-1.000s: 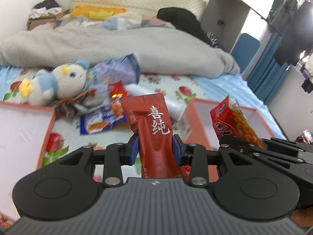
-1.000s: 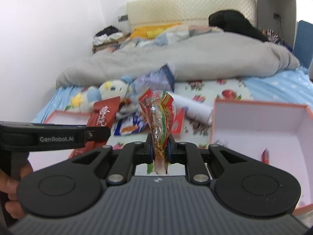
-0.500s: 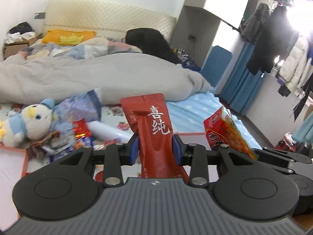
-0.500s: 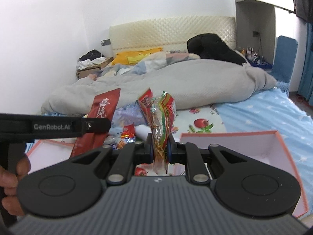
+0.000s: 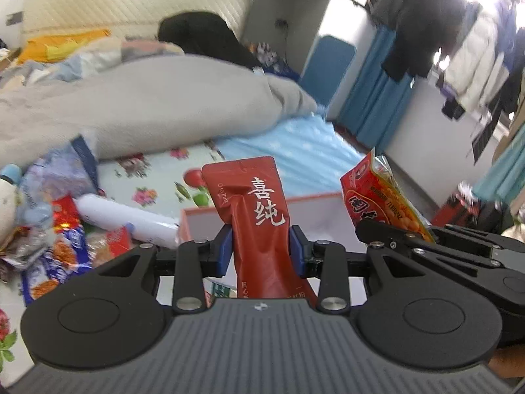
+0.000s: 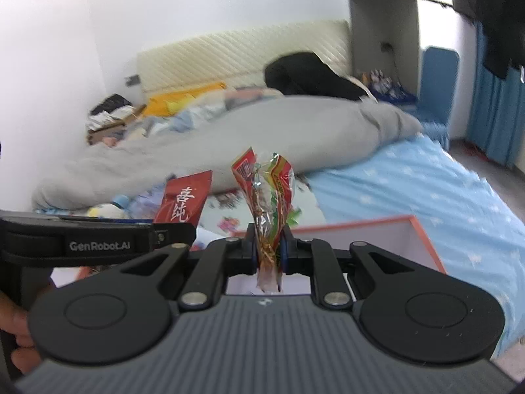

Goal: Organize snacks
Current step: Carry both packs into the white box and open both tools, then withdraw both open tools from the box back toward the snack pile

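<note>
You've got a grey duvet (image 5: 157, 105) bunched across the bed, black bag (image 6: 308, 72) behind it against the quilted cream headboard (image 6: 242, 55). Yellow pillow (image 6: 187, 98) near the head end. Floral sheet (image 5: 147, 177) beside the light blue starred sheet (image 6: 426, 190). Plush toy (image 5: 6, 203) at your left edge. Blue curtains (image 5: 367, 92) and dark clothes hanging (image 5: 423, 19) on the right.

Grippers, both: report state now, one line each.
Left gripper: shut on the dark red pouch.
Right gripper: shut on the crinkly snack packet.
</note>
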